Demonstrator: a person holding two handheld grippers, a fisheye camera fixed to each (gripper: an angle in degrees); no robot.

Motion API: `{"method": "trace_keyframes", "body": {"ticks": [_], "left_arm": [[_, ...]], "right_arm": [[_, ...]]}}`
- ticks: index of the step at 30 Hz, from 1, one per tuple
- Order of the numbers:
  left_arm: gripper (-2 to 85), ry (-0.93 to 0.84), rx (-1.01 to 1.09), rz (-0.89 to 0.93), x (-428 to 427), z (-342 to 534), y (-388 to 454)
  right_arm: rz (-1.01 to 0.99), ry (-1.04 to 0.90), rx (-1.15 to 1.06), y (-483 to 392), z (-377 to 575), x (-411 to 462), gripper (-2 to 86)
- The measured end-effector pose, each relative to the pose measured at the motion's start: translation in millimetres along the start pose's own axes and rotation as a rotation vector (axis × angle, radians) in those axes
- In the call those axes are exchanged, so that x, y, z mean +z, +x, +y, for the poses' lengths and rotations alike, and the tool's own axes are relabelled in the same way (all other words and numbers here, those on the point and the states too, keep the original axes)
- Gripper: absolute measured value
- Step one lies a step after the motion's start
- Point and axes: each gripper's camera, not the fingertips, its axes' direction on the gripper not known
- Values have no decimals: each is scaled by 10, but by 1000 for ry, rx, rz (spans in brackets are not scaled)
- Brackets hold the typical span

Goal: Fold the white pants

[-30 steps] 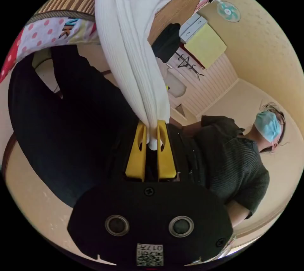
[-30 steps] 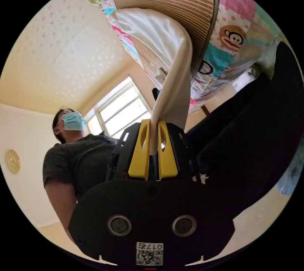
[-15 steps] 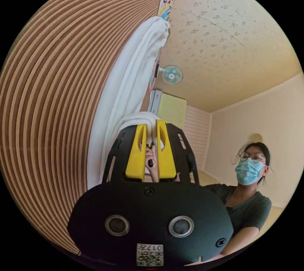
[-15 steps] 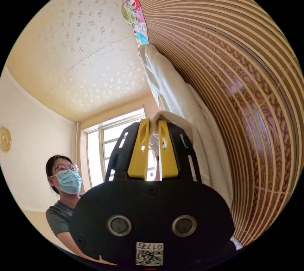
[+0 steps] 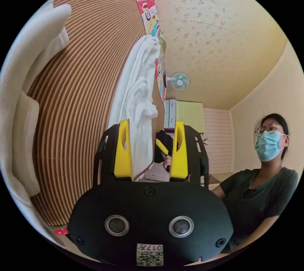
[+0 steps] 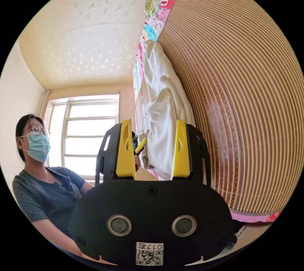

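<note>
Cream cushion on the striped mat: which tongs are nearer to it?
Left. The left tongs sit beside the cream cushion; the right tongs lie beyond the white pants.

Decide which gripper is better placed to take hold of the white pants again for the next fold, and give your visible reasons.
Neither clearly; slightly the left. Both the left gripper and the right gripper have open jaws at the white pants on the striped mat. In the left gripper view, cloth lies by its jaw.
</note>
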Motion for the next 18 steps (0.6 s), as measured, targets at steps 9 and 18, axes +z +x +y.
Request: {"method": "trace_keyframes", "body": {"ticks": [9,18], "left_arm": [[130,-437,-62,-139,420,217,-366],[78,-837,-169,252,-271,1184,35]], "right_arm": [[142,-288,29,256,239,743,143],[-484,-407,258,-145,1772,2,70]]}}
